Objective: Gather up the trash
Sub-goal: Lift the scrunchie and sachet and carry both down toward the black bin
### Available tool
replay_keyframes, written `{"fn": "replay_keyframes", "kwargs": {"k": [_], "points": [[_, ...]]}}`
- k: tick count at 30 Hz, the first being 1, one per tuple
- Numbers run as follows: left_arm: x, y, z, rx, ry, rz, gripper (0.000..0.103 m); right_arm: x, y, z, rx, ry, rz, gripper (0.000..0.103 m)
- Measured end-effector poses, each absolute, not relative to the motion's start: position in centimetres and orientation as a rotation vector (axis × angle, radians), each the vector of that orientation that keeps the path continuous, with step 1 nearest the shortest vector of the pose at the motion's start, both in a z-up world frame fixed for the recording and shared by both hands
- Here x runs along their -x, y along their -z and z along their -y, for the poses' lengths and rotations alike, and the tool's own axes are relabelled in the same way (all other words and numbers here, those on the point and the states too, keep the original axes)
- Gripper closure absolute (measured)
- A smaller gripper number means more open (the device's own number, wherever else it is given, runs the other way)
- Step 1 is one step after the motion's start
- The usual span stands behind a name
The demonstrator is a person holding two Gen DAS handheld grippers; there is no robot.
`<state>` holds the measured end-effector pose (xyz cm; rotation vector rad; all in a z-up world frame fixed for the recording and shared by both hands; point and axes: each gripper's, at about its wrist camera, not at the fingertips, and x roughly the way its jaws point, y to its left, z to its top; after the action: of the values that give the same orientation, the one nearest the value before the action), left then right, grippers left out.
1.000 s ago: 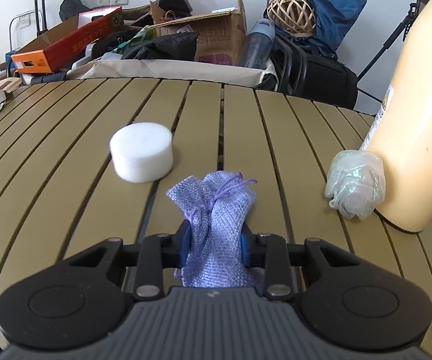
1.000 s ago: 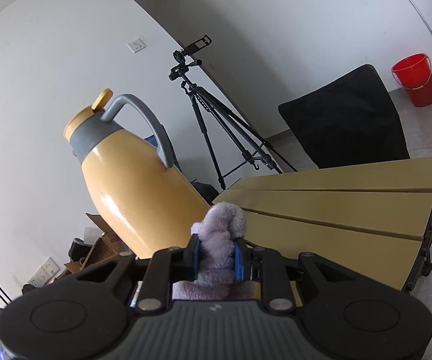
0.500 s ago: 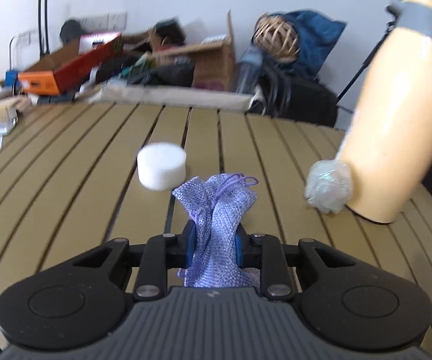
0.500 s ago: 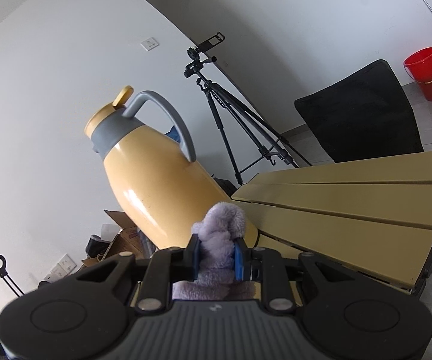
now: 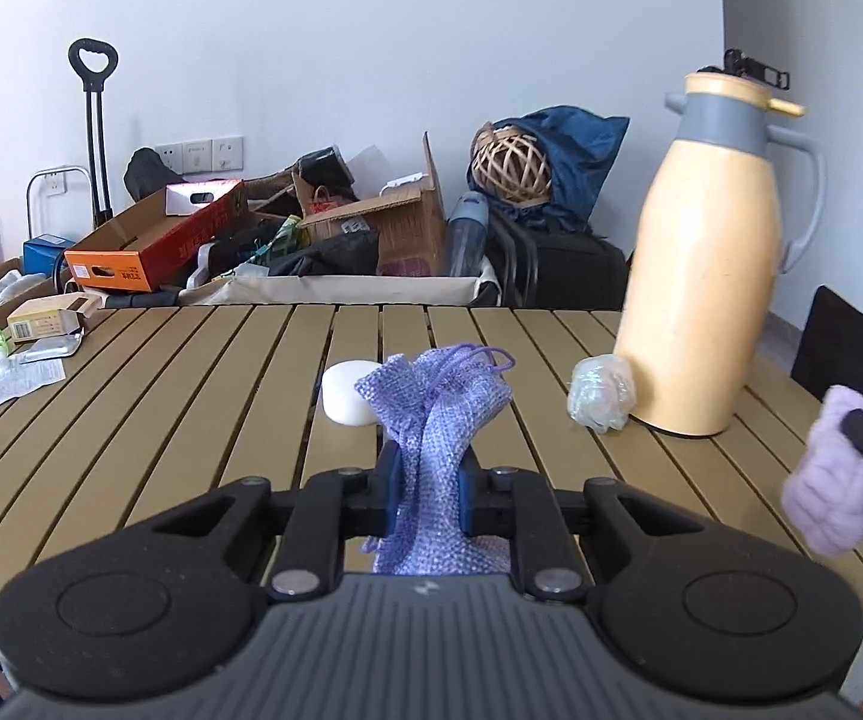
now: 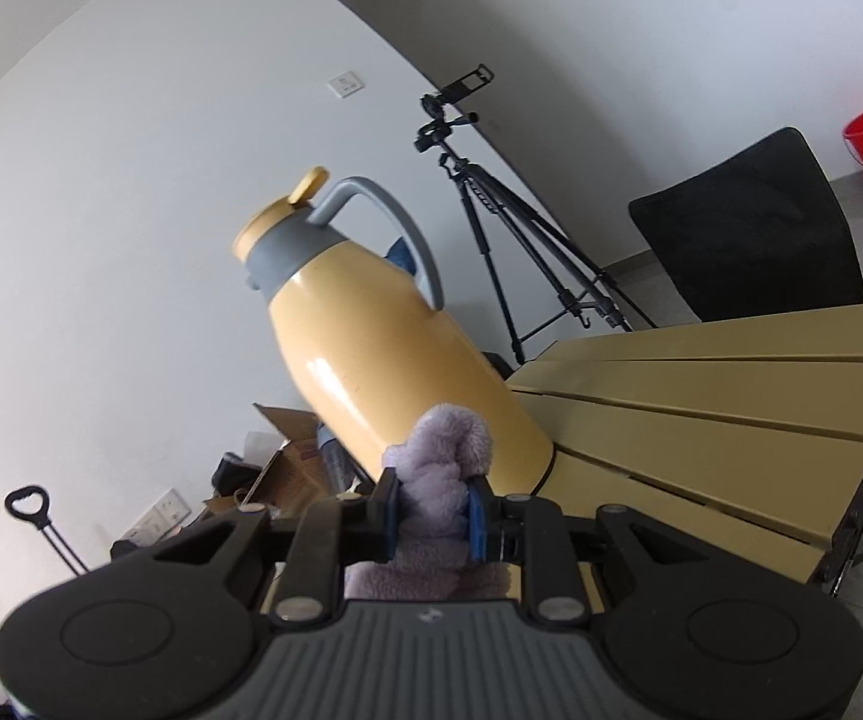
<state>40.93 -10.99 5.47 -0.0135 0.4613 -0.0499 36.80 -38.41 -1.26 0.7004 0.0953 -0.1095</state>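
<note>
Left claw (image 5: 425,495) clamped on a purple mesh drawstring pouch (image 5: 434,414), held clear above the slatted surface (image 5: 191,396), pouch mouth and cord pointing up and away from the claw. Log trend says jaws just finished closing down; pads pinch the pouch at mid-body.

Right claw (image 6: 431,513) gripping a fluffy lilac cloth wad (image 6: 443,456); same wad shows at the right edge of the left wrist view (image 5: 839,480).

Loose trash left on the surface: crumpled clear plastic wrap (image 5: 600,394), touching or just beside the base of the yellow thermos jug (image 5: 701,276), ahead and right of the left claw. White foam puck (image 5: 347,399) sits ahead, slightly left, partly hidden behind the pouch.

Key relation: the wrap lies between the two claws, looks nearer the right one. Both claws are full, so my read is neither can take it until something is dropped off. No bin visible in either view.
</note>
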Motion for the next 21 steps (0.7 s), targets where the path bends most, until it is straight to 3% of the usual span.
{"fn": "replay_keyframes", "kwargs": {"k": [21], "points": [[-29.4, -6.3, 6.9, -0.018, 0.064, -0.376, 0.087, -28.9, 0.2, 34.1, -0.465, -0.011, -0.114, 0.082]]}}
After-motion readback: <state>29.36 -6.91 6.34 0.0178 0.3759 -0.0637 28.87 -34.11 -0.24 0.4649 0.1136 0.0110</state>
